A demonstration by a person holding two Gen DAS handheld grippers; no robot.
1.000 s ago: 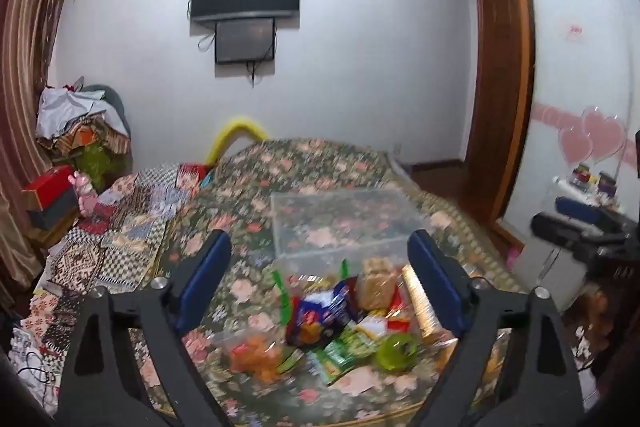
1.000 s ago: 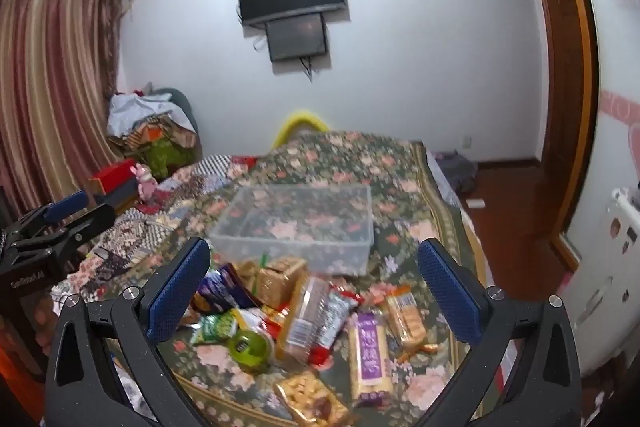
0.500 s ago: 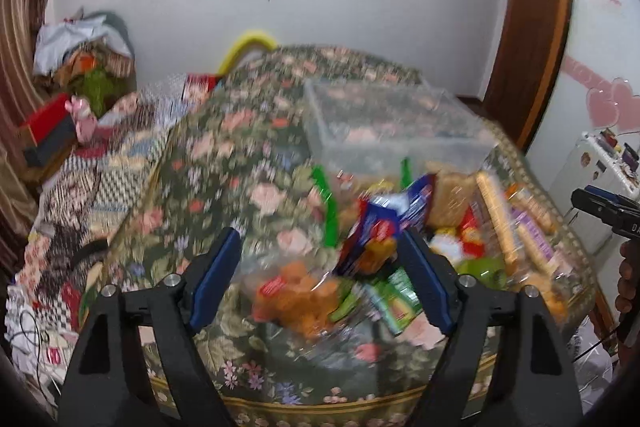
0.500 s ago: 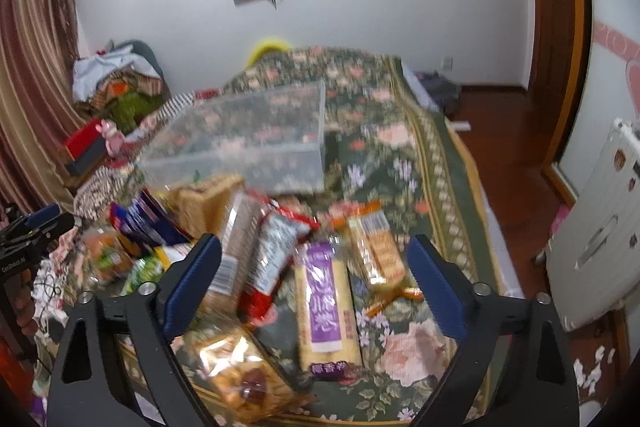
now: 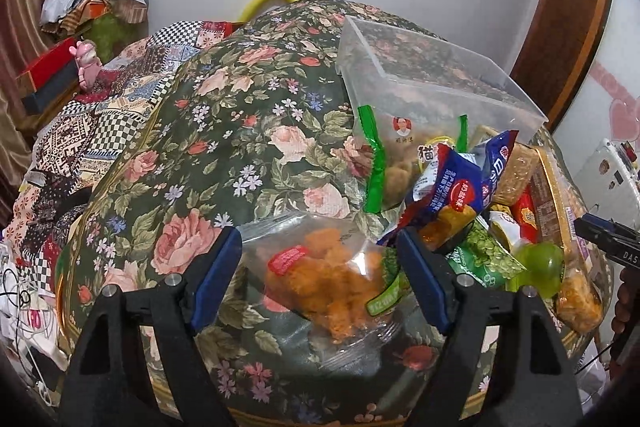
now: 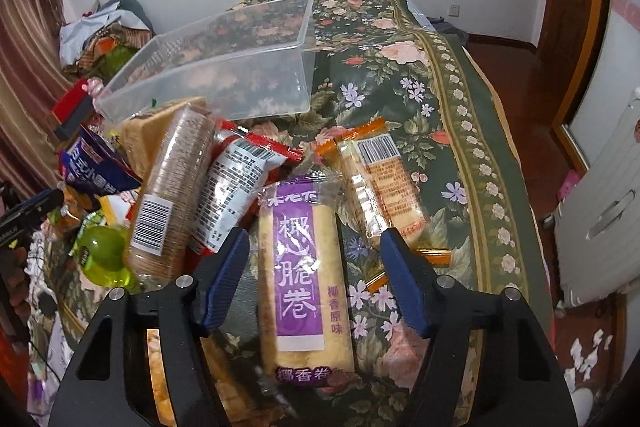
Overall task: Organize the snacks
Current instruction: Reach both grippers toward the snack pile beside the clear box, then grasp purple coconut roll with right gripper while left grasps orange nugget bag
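A pile of snack packs lies on the floral table in front of a clear plastic bin [image 5: 436, 83], which also shows in the right wrist view [image 6: 224, 75]. My left gripper [image 5: 320, 267] is open, its jaws either side of a clear bag of orange snacks [image 5: 332, 279]. My right gripper [image 6: 314, 267] is open, its jaws either side of a purple-labelled pack of rolls [image 6: 302, 279]. Neither gripper holds anything. A blue snack bag [image 5: 460, 187] and a green jelly cup [image 5: 540, 267] lie to the right of the left gripper.
A round cracker sleeve [image 6: 170, 195], a red pack [image 6: 236, 183] and an orange-ended pack [image 6: 384, 187] lie beside the purple pack. The floral tablecloth [image 5: 240, 131] covers the table. A patchwork-covered surface [image 5: 80, 115] is at left, a white appliance [image 6: 600, 203] at right.
Both grippers have dropped down and forward towards the snack pile. The left one now straddles the orange snack bag, the right one the purple pack. Both jaws stay open.
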